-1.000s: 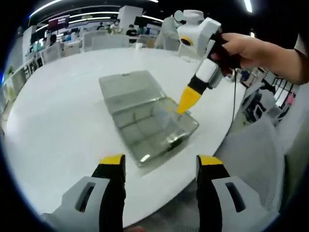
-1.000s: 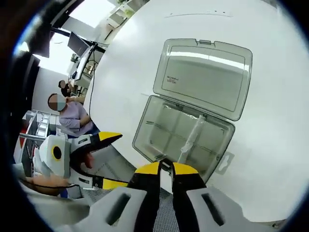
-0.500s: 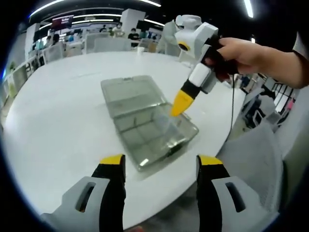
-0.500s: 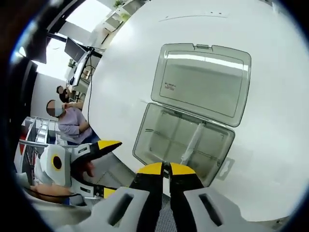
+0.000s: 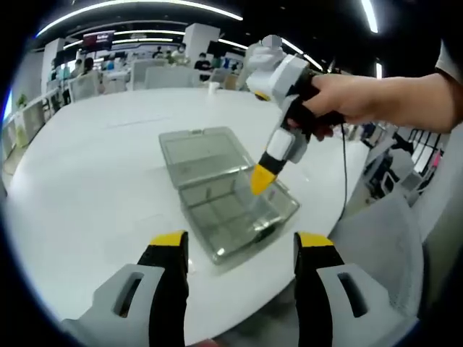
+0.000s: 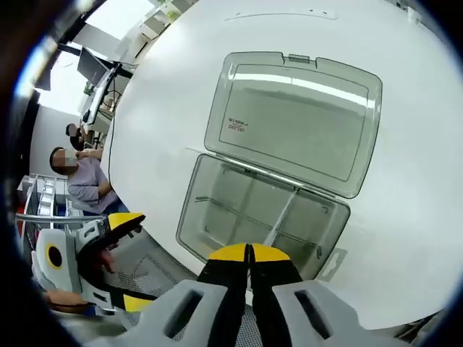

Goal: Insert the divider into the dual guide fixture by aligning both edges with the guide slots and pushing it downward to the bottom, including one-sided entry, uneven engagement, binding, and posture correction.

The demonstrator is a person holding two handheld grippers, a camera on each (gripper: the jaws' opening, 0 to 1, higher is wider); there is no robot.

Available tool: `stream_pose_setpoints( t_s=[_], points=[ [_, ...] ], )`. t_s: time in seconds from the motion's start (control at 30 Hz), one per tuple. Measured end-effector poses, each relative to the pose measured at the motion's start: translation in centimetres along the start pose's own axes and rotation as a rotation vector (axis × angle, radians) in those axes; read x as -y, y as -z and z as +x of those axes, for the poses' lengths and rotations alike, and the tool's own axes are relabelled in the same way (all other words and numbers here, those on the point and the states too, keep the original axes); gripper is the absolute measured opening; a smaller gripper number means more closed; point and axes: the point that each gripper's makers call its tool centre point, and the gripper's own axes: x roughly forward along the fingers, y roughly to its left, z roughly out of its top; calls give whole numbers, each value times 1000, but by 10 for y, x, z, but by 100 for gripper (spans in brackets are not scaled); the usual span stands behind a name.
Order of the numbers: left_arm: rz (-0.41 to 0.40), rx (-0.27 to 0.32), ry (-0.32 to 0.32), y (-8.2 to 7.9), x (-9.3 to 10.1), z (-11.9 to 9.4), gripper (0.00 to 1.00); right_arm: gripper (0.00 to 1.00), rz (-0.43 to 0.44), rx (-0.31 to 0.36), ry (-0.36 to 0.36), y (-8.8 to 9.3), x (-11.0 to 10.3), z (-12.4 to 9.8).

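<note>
The right gripper [image 6: 248, 251], jaws pinched together, holds the divider [image 6: 282, 217] (clear, upright) inside the open box [image 6: 217, 206].

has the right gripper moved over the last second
Yes. In the left gripper view the right gripper has dropped lower into the open box, its yellow tips shifting from the far edge toward the middle compartments, carrying the clear divider.
</note>
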Motion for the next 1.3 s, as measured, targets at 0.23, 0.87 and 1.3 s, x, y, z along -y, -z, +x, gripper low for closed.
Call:
stream_pose_setpoints(
  t_s=[0.23, 0.87, 1.3],
  points=[
    [10, 27, 3, -7, 1, -4, 57, 0, 12, -1, 24, -3, -3, 4],
    [20, 65, -1, -16, 7, -13, 57, 0, 77, 49, 39, -3, 3, -8],
    [32, 89, -7, -22, 10, -17, 57, 0, 39, 20, 84, 4, -5, 3]
  ],
)
